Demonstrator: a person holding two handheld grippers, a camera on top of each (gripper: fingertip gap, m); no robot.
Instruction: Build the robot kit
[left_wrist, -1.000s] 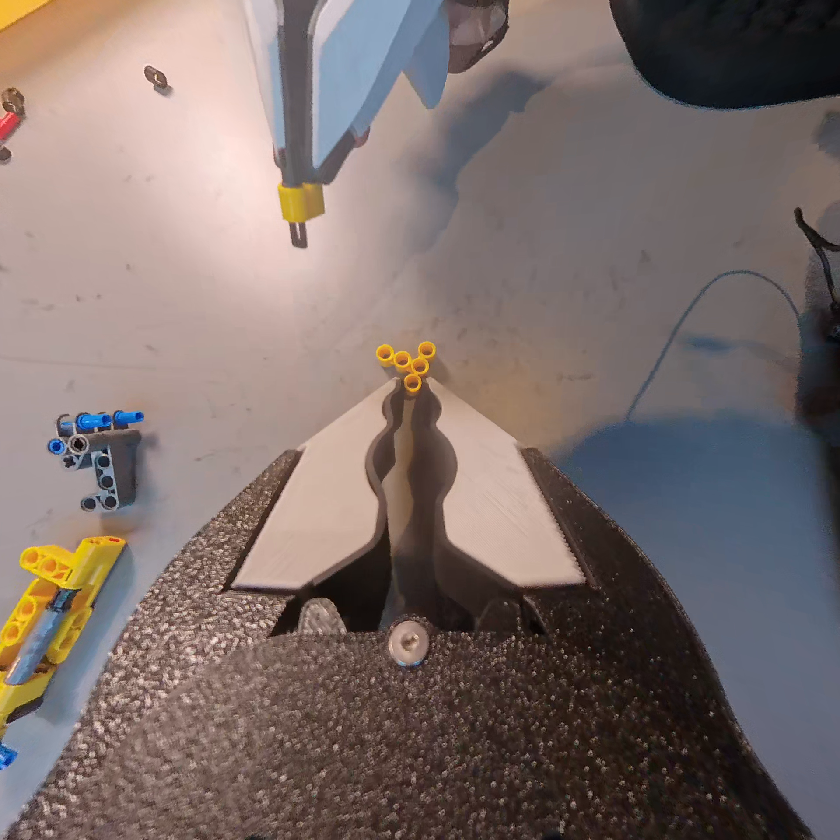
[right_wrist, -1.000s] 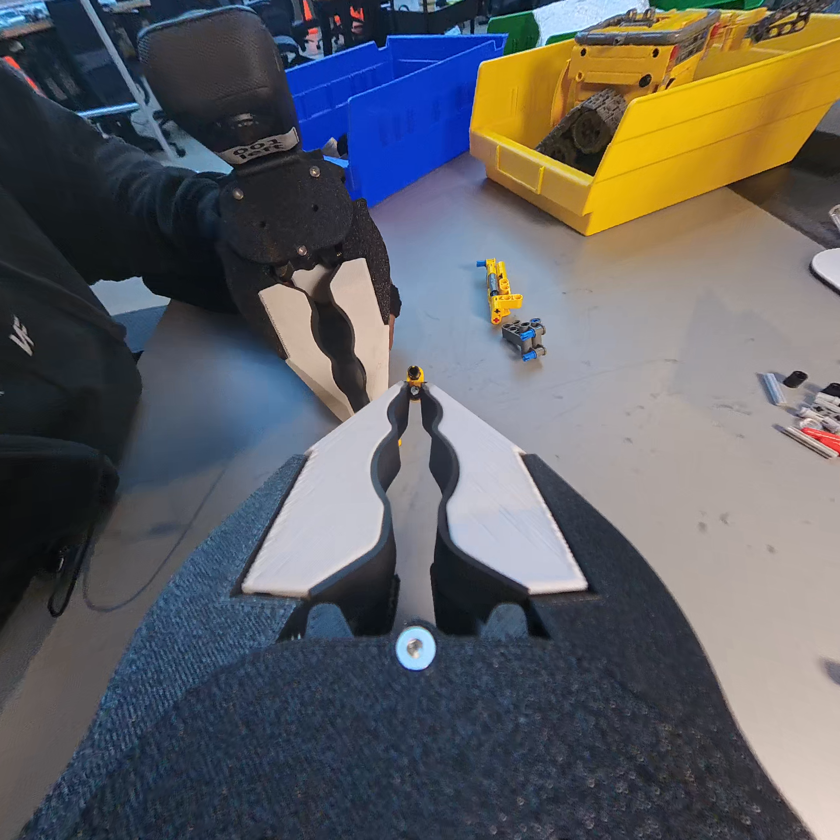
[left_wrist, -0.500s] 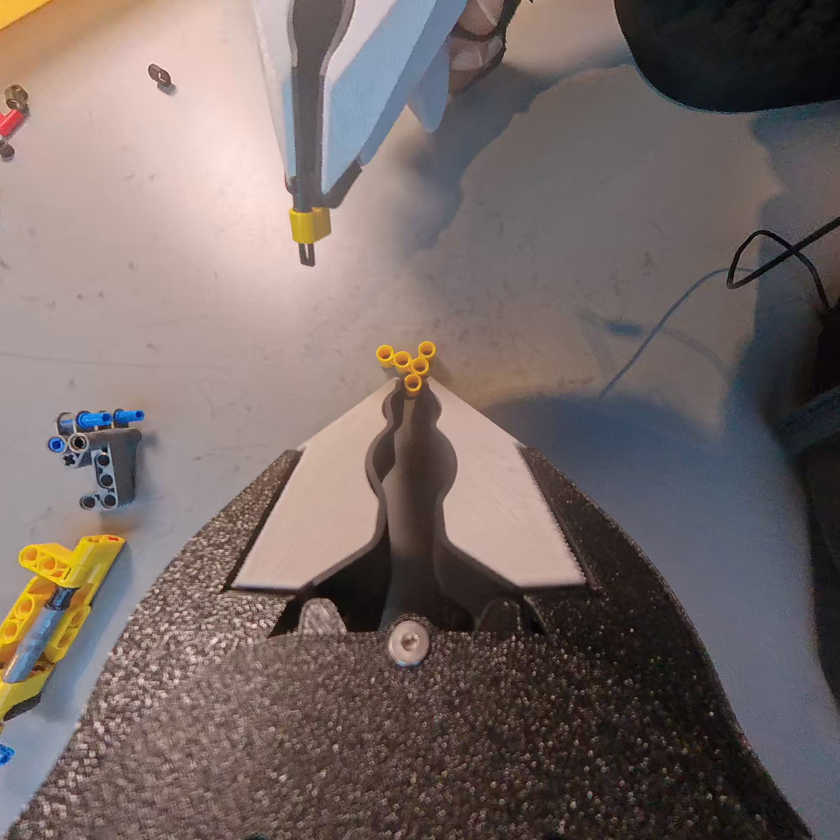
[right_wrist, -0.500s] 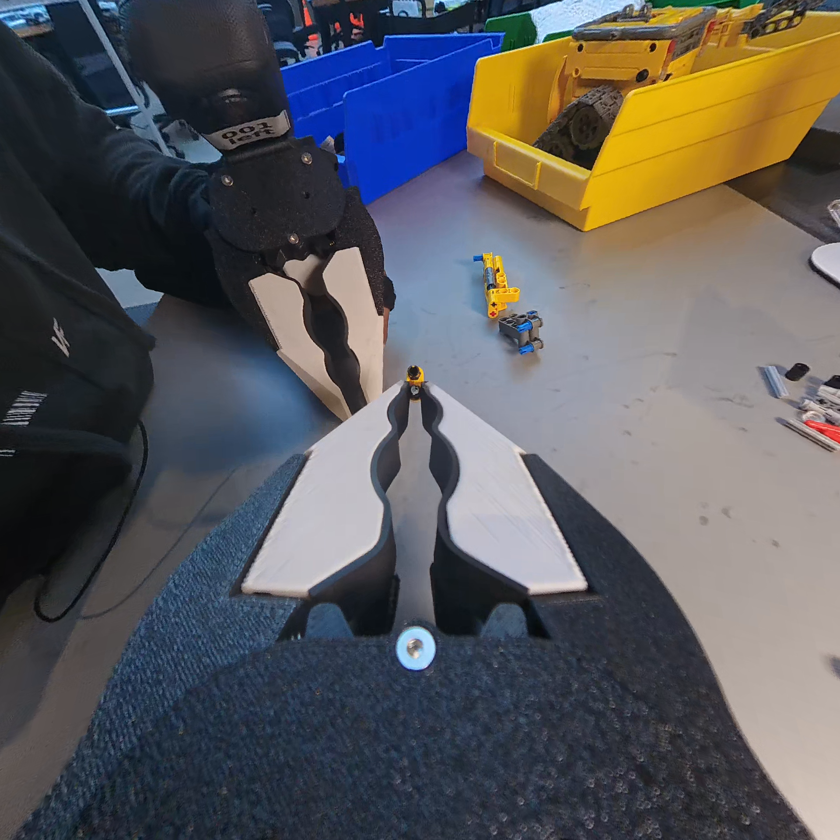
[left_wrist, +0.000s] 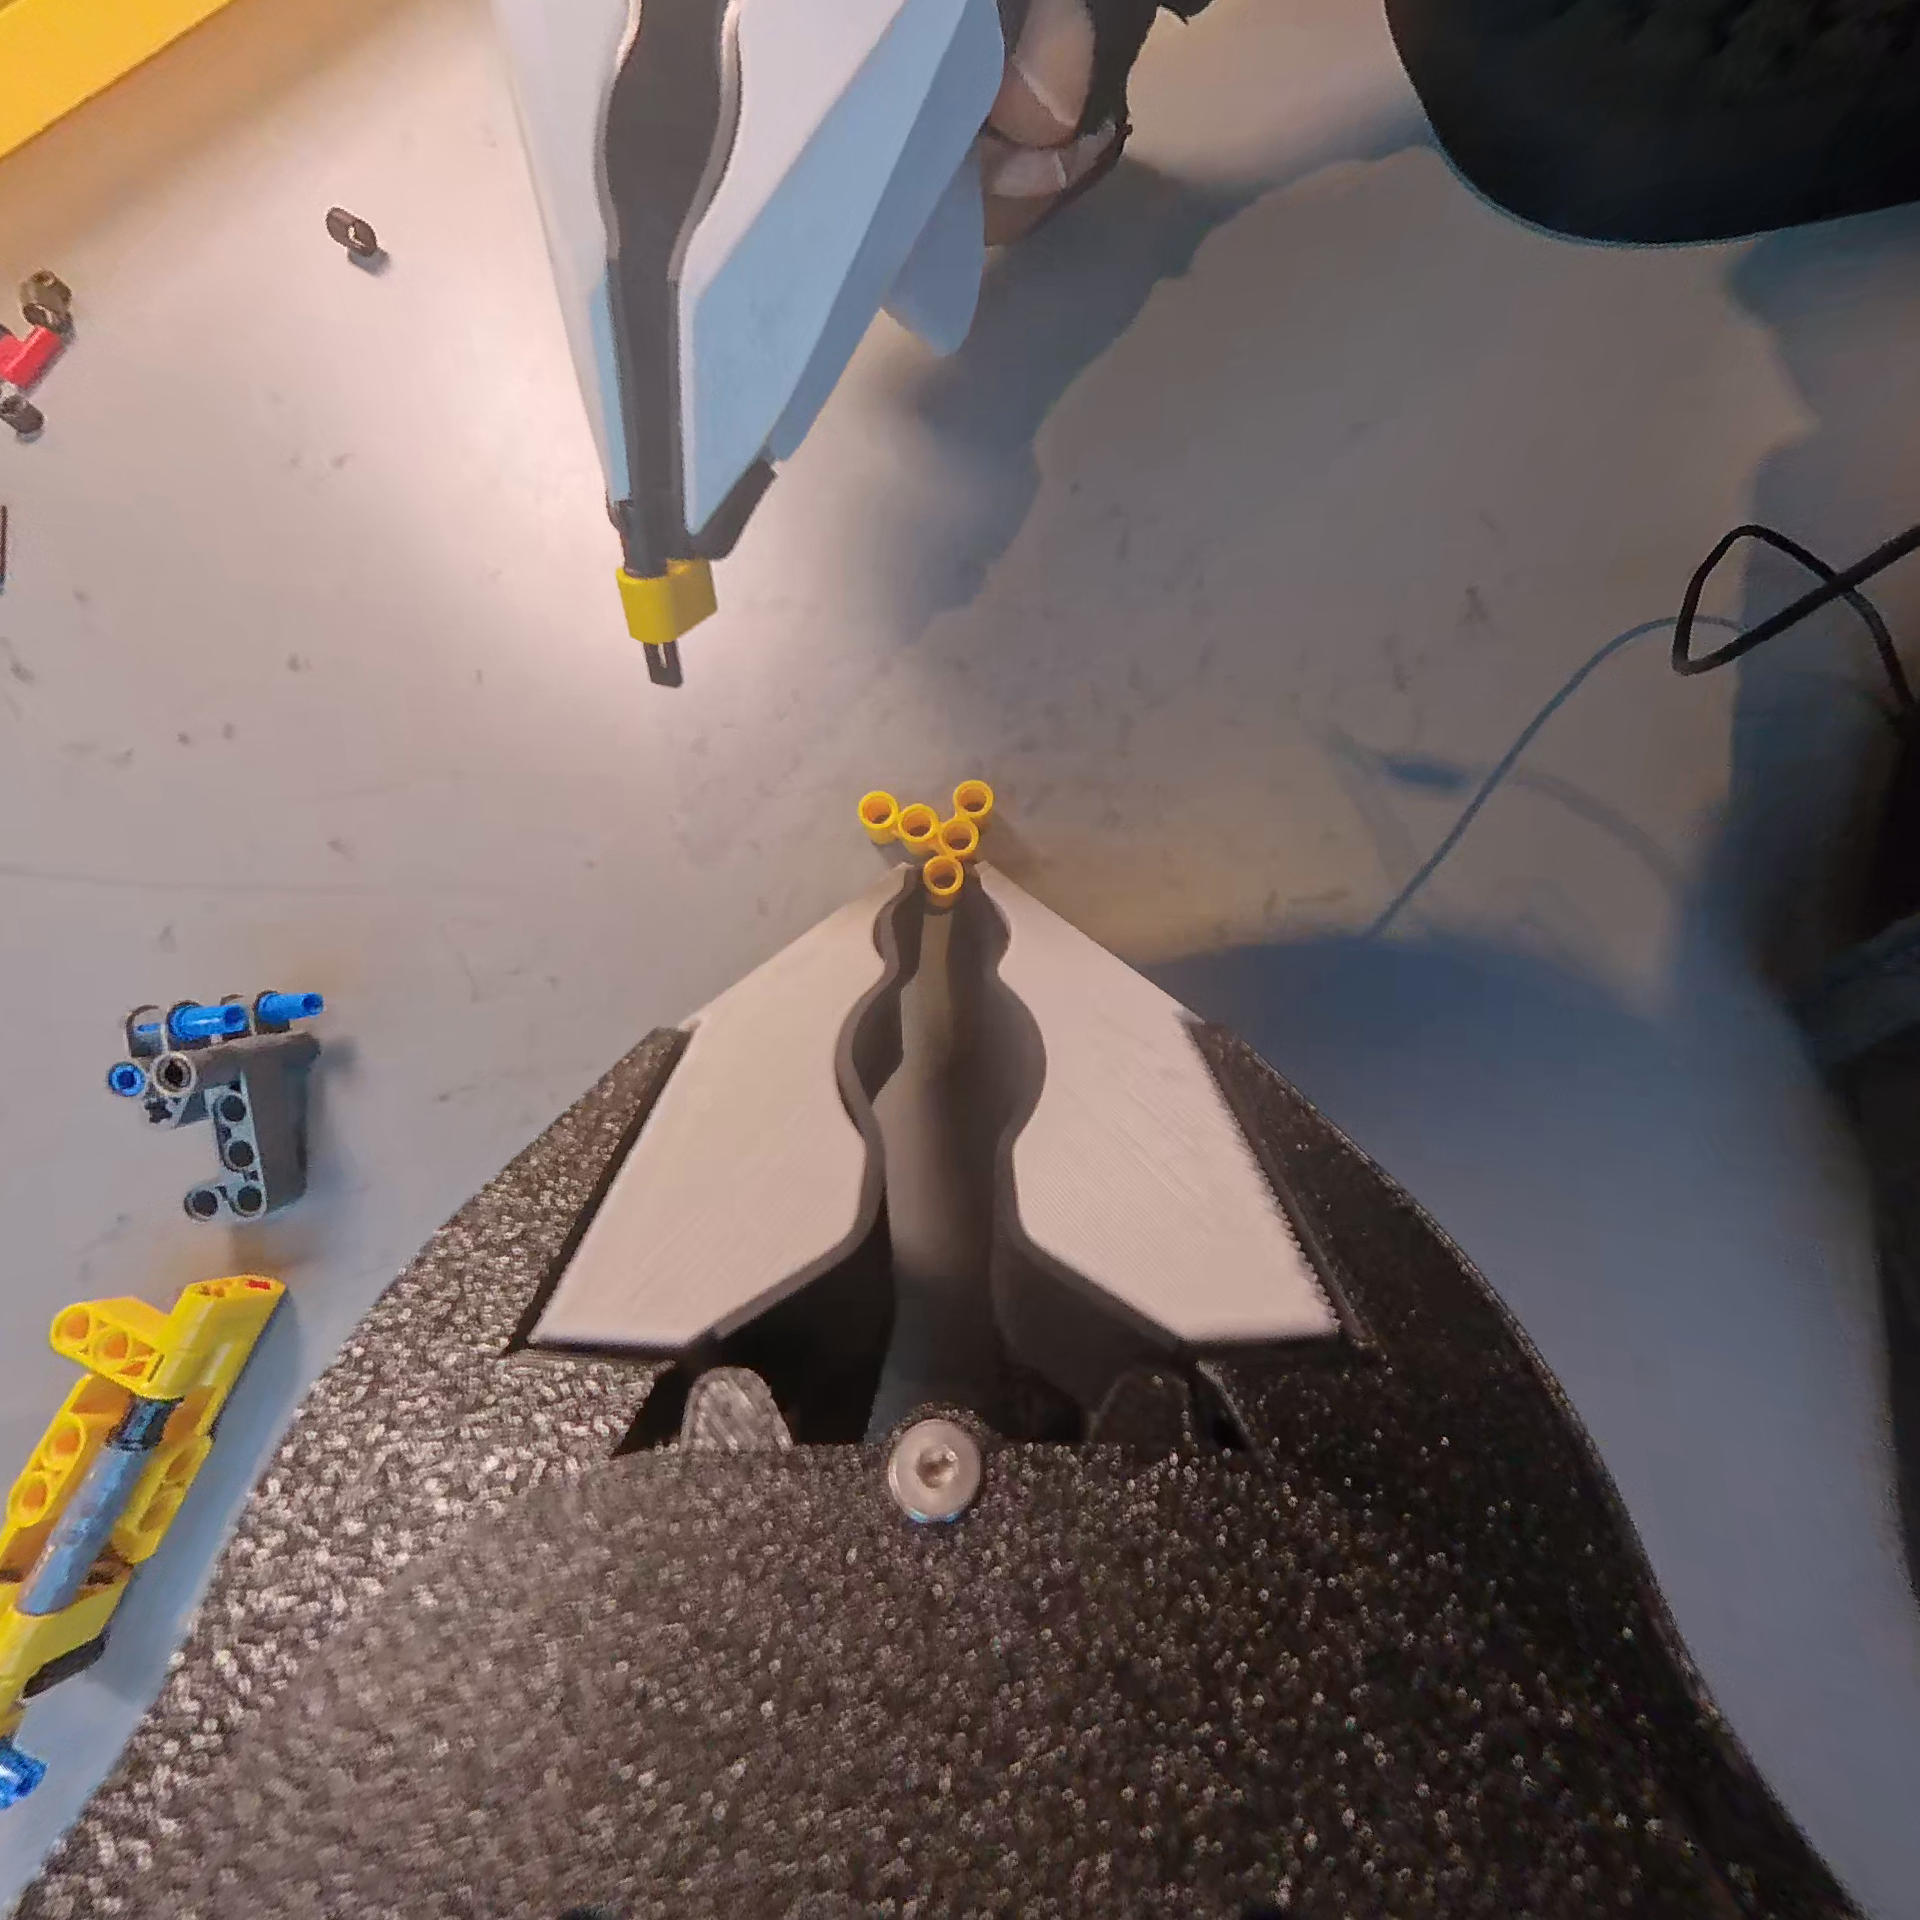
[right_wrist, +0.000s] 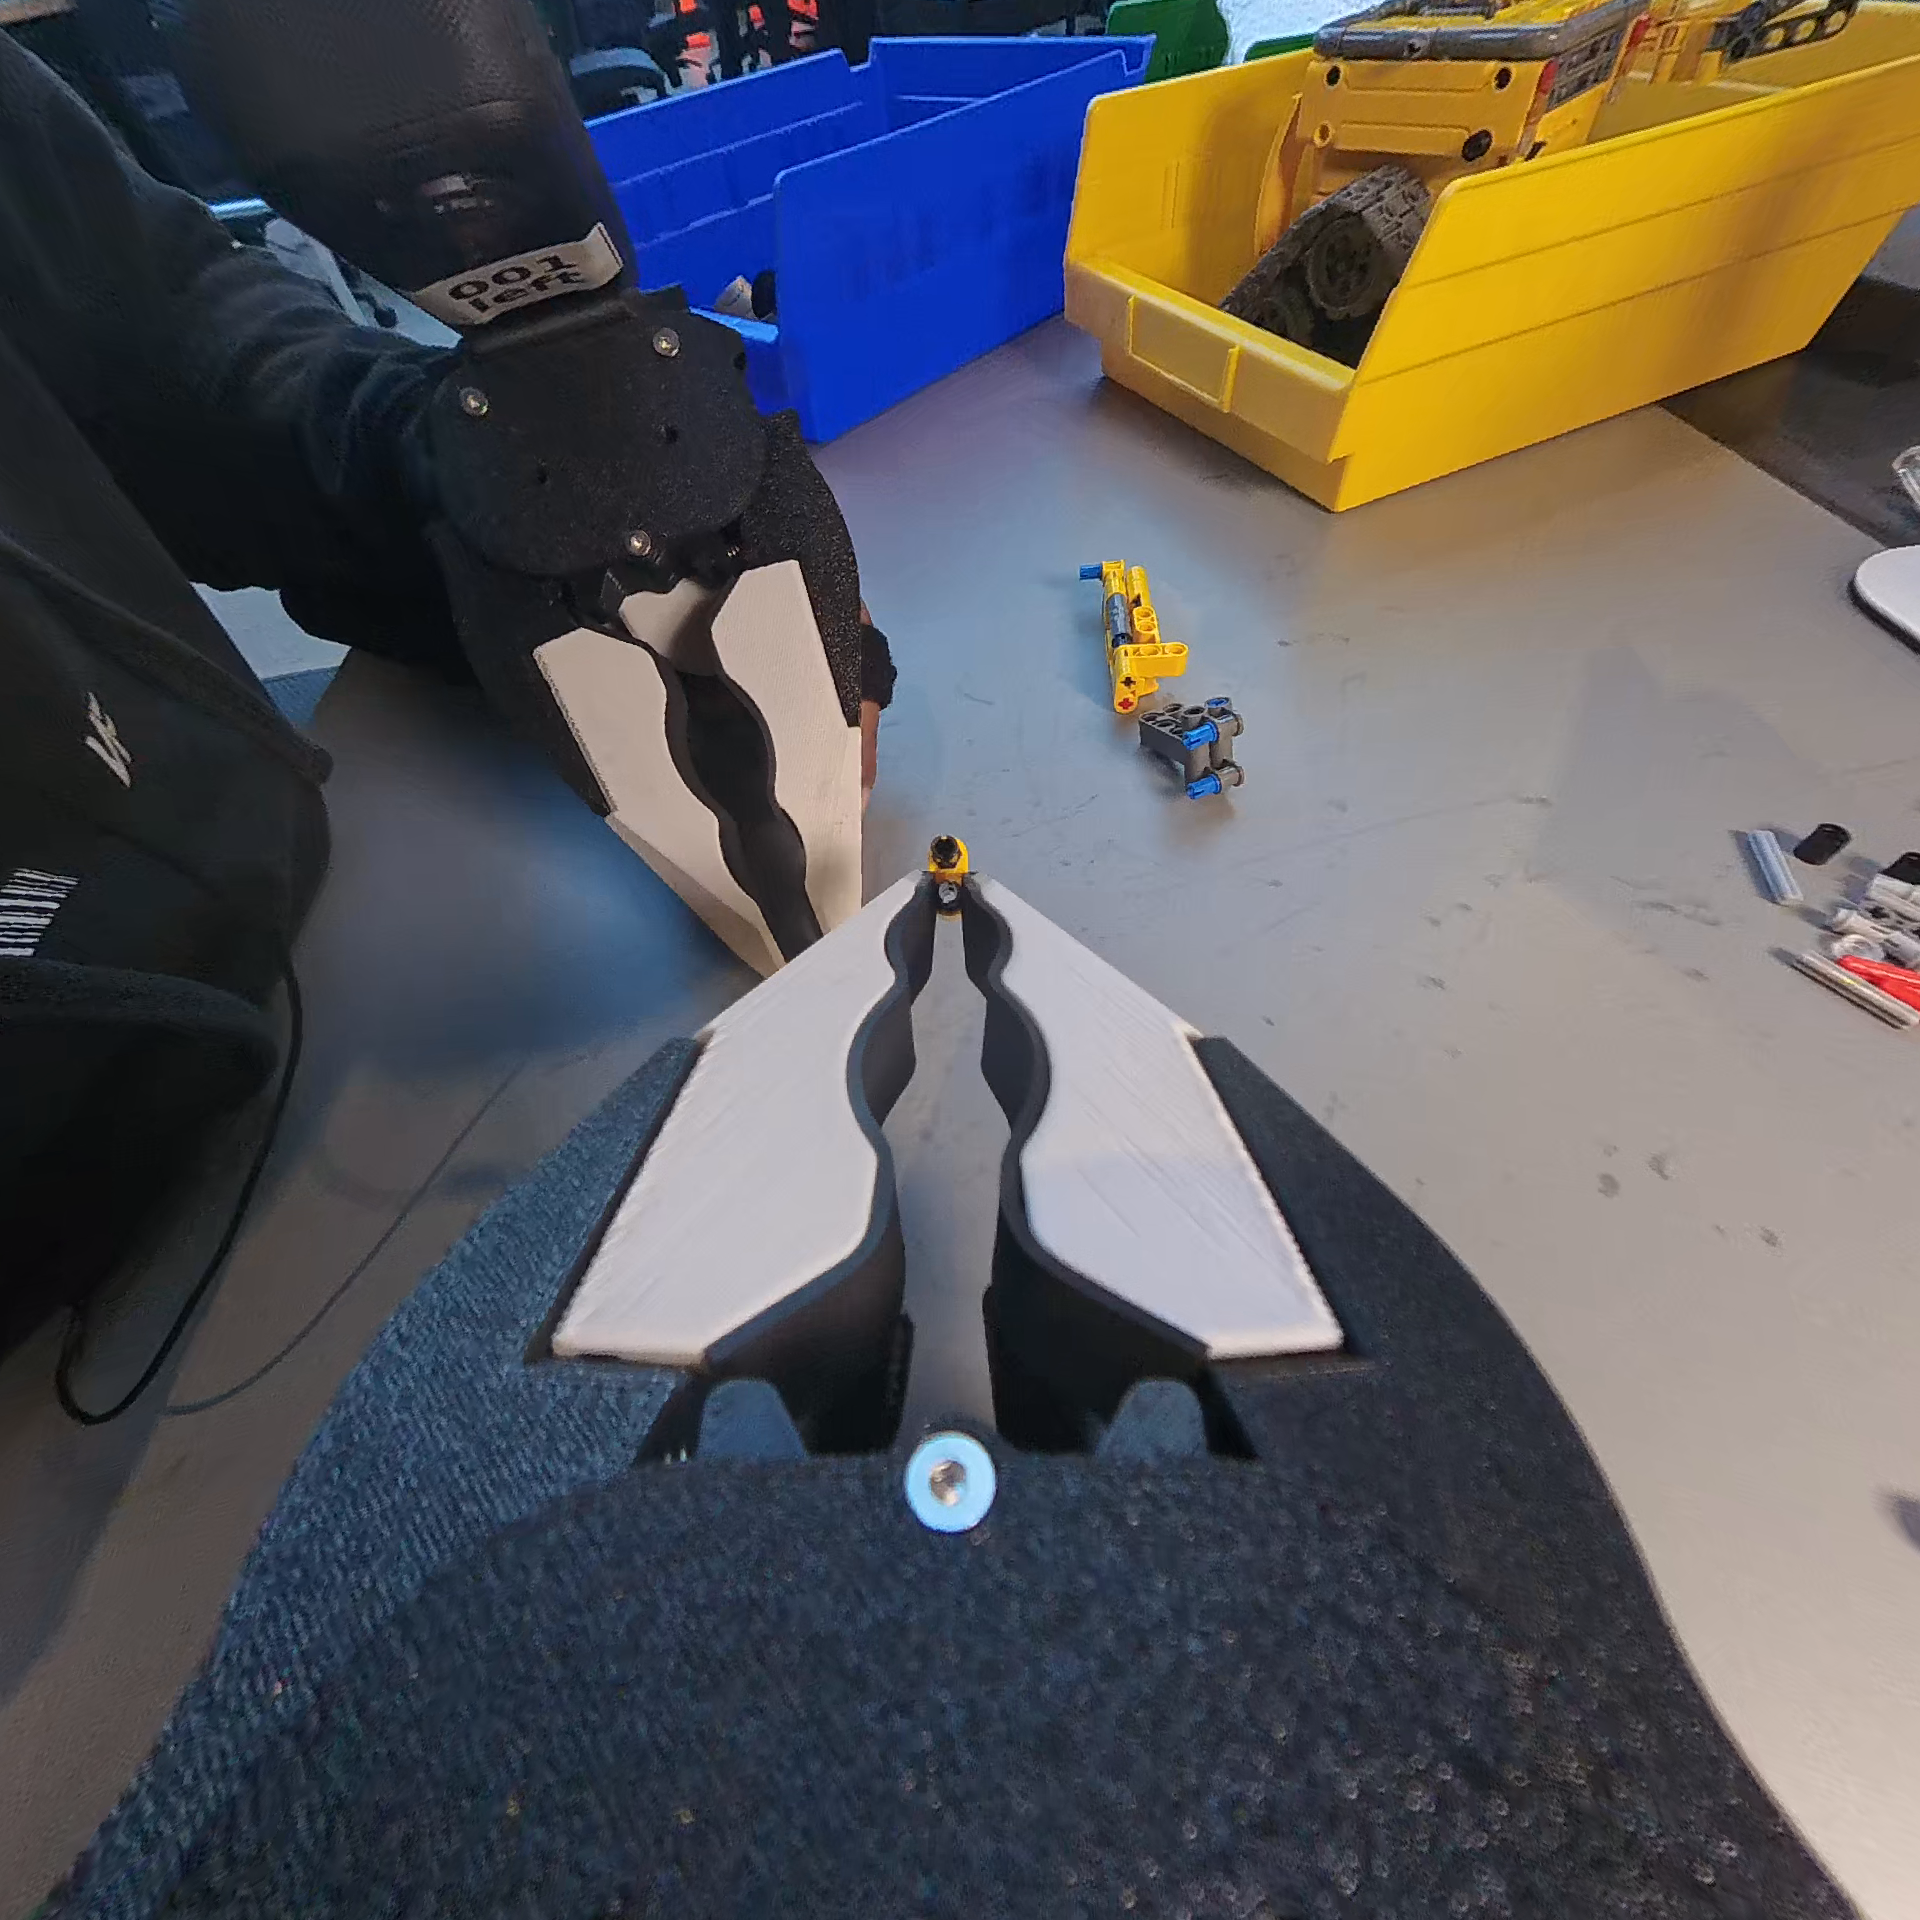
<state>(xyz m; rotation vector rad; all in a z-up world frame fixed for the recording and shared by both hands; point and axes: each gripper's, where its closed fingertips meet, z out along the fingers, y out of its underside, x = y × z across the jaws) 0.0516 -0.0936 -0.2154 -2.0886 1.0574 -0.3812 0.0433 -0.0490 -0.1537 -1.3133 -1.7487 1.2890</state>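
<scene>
Now the right gripper (left_wrist: 652, 566), clenched on a small yellow connector with black pin (left_wrist: 665, 606), has neared the left gripper (left_wrist: 940, 883) pinching a yellow perforated plastic piece (left_wrist: 932, 831).

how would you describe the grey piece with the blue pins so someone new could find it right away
Start at the big yellow bin at the back of the grey table; in front of it lie two small builds. The grey angled beam is the nearer one, beside the long yellow assembly. Only it is dark grey with blue pins.
</scene>
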